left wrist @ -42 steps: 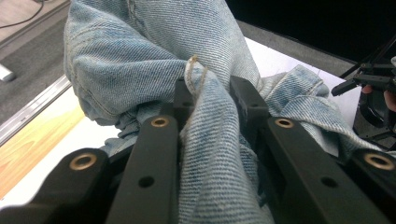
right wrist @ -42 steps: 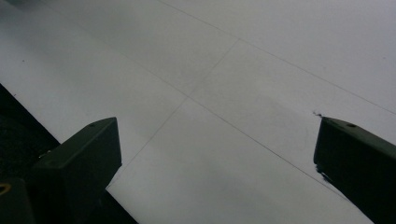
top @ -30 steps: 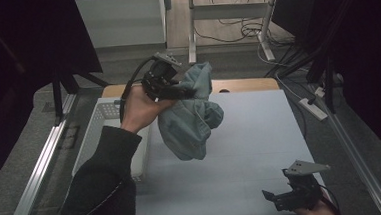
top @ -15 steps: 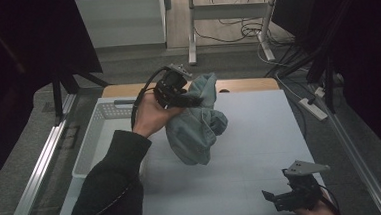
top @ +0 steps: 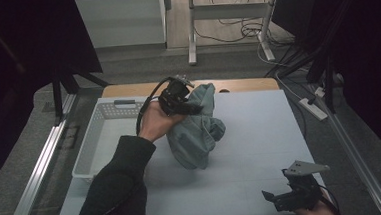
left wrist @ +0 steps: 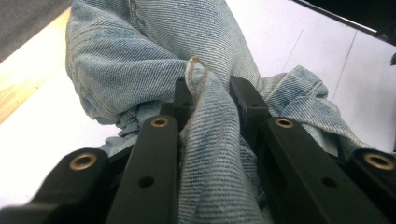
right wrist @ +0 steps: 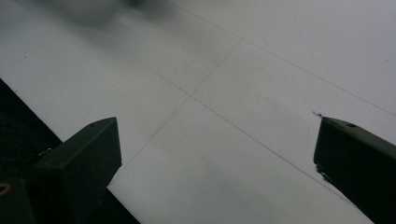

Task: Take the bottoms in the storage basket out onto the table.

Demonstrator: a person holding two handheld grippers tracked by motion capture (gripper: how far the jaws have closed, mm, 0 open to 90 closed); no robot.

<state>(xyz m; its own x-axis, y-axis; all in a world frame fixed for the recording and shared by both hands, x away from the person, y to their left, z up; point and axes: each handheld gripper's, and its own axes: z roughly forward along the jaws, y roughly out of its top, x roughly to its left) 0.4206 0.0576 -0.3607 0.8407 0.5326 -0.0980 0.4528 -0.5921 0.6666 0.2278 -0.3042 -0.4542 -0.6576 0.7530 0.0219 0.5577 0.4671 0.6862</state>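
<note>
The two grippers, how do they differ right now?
The left gripper is shut on the denim garment; the right gripper stands wide open with nothing between its jaws. The left is held up over the table middle; the right sits low at its near edge. Both have black jaws.

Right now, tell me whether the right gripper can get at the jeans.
Probably yes: the right gripper has open jaws and only bare table lies between it and the jeans, which the left gripper holds.

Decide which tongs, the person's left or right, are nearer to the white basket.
Left. The left tongs hold the denim garment just beside the white basket, near its far right corner. The right tongs sit open at the table's near right edge, far from it.
</note>
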